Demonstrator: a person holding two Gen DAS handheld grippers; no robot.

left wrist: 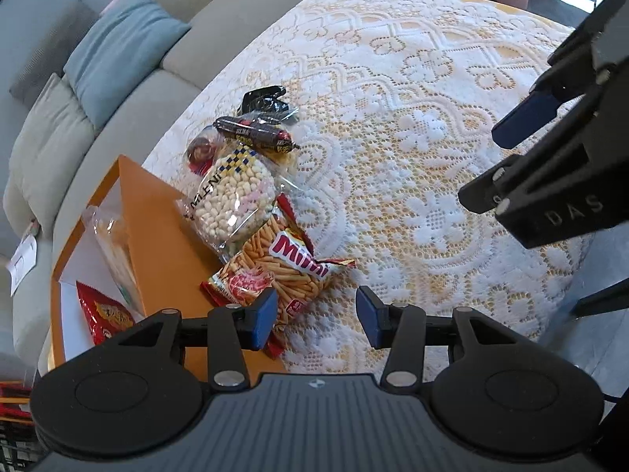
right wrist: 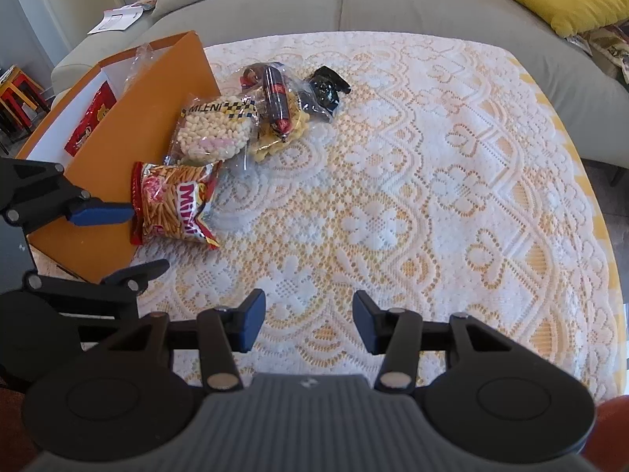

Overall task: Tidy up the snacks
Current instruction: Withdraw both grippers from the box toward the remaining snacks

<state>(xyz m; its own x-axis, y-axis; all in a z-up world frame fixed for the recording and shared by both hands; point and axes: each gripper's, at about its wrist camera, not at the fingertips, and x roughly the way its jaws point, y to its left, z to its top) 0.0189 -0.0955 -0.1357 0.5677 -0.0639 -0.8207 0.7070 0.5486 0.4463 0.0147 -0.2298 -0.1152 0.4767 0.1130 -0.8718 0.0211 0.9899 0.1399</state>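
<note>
Two snack packets (right wrist: 92, 122) in one orange box (right wrist: 129, 149), several packets (right wrist: 214, 131) beside it.

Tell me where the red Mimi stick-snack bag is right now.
The Mimi bag lies on the lace tablecloth at the left of the right wrist view, against the orange box, just below the marshmallow bag.

Each of the 2 cameras sits on a gripper and looks down, tilted, at the lace table (right wrist: 393, 181). Both see the snack pile (left wrist: 251, 212) and orange box (left wrist: 157, 236).
</note>
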